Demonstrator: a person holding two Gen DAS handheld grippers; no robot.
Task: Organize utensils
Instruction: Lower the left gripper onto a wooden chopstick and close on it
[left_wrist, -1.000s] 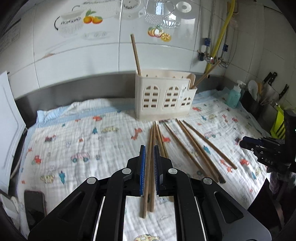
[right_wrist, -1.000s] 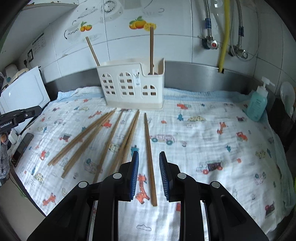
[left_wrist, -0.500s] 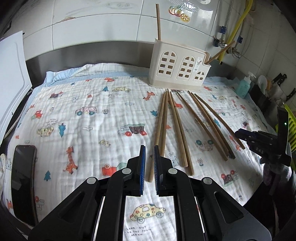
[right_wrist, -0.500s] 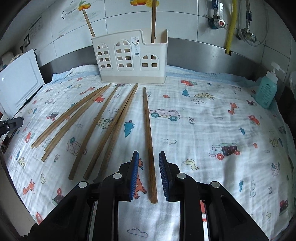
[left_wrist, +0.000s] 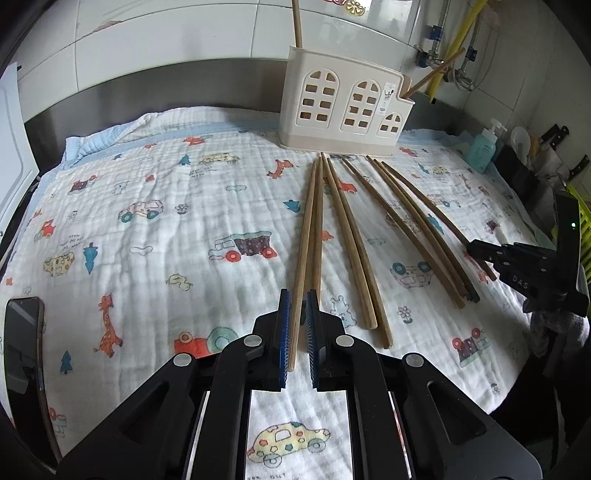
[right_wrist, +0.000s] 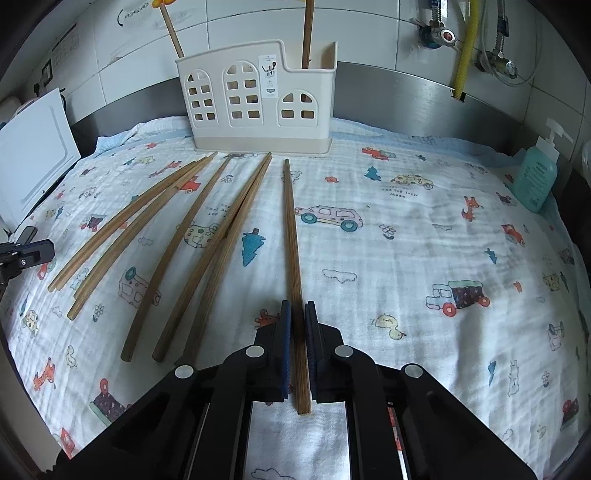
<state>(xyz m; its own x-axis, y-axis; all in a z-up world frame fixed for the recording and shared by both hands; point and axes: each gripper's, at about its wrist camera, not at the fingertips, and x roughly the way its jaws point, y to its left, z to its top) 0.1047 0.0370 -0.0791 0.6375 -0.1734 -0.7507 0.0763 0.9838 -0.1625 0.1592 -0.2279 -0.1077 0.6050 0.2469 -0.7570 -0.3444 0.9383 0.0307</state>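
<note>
cloth: printed muslin cloth (right_wrist: 424, 236) covers the counter; all loose utensils lie on it.
holder: cream utensil holder (right_wrist: 258, 96) stands at the back edge against the steel splashback (right_wrist: 406, 88); two chopsticks already upright inside, one per end.
loose chopsticks: the others lie fanned out in front of the holder, tips toward it, some touching in pairs.
right gripper: right gripper (right_wrist: 298, 347) jaws have just closed, now clenched on the lone rightmost chopstick (right_wrist: 291, 236), gripped near its blunt end, which sticks out behind the pads.
left gripper: left gripper (left_wrist: 297, 332) jaws nearly together on the leftmost chopstick (left_wrist: 304, 236); its end sits between the pads, so I read it as grasped.
step: both look like pick-ups, lift not yet done.
how: lift straight up so neighbours aren't dragged. The left stick lies tight against its twin (left_wrist: 318, 229), so check only one comes up.
next: swing the tip down, aim at an open compartment, release only once the tip is inside.
risk: end-grip means a long lever; the stick may pivot in the pads.
</note>
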